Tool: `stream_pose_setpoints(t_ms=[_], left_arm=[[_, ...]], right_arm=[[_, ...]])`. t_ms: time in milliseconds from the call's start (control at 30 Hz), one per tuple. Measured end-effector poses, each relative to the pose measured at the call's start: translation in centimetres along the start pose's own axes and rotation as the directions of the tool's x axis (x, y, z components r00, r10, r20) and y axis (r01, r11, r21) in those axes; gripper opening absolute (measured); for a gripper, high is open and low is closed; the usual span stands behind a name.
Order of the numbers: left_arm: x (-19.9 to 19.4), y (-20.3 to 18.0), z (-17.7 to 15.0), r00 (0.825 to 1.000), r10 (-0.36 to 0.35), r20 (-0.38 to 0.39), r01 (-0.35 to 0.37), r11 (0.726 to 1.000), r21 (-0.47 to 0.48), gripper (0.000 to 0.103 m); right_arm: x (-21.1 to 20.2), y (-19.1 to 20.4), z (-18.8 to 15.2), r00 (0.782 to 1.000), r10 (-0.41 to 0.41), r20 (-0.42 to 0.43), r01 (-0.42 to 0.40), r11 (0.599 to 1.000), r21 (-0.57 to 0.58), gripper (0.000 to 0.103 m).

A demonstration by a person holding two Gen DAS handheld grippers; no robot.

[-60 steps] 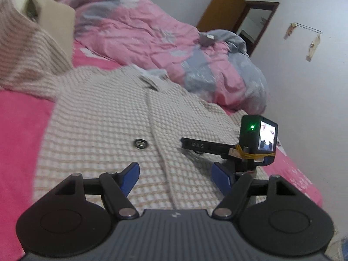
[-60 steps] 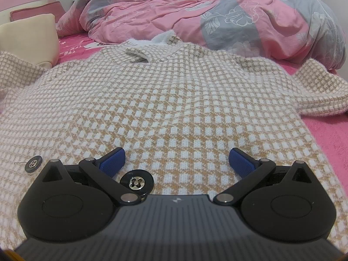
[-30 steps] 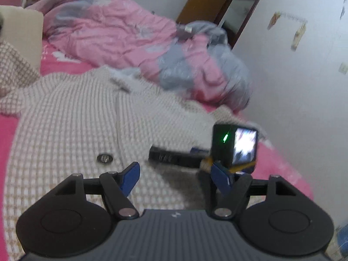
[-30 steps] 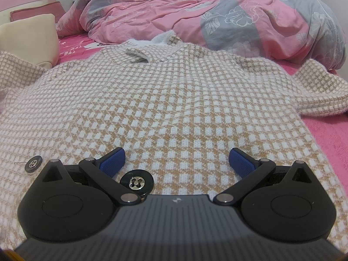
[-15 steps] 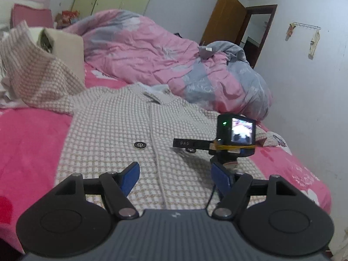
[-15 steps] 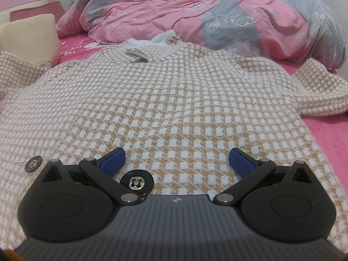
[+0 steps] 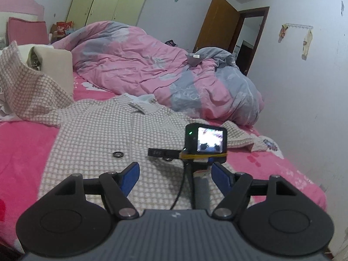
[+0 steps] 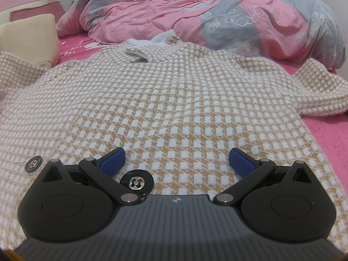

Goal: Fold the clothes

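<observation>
Left gripper farther back, cardigan unmoved

Home bedroom. Bed with pink sheet, crumpled pink-and-grey duvet heaped at the far side, pink headboard and pink pillow at the left. Pale green wardrobe against the back wall, brown wooden door standing open, wall hook rail with small items hanging. Checked knit cardigan spread flat on the bed.
</observation>
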State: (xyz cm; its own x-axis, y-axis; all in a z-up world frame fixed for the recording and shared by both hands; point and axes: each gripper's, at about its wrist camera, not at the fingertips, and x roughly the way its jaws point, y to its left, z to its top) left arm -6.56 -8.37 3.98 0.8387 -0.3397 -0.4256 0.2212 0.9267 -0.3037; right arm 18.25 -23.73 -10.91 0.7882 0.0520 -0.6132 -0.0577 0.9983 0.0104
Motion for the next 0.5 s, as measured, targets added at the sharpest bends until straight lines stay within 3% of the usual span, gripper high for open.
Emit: stream_pose_setpoints(t_ms=[167,500], left_arm=[[2.5,-1.4,0.8,0.999,-0.041,0.008,0.041,0.999,0.012,0.075],[12.2,0.0,5.2,0.988,-0.113,-0.102,0.126,0.984,0.129,0.075]], right_arm=[[0.0,0.0,0.0,1.000,0.000,0.000,0.000,1.000,0.000,0.102],[0.0,0.1,-0.2,1.000,-0.004,0.007,0.004,1.000,-0.001,0.102]])
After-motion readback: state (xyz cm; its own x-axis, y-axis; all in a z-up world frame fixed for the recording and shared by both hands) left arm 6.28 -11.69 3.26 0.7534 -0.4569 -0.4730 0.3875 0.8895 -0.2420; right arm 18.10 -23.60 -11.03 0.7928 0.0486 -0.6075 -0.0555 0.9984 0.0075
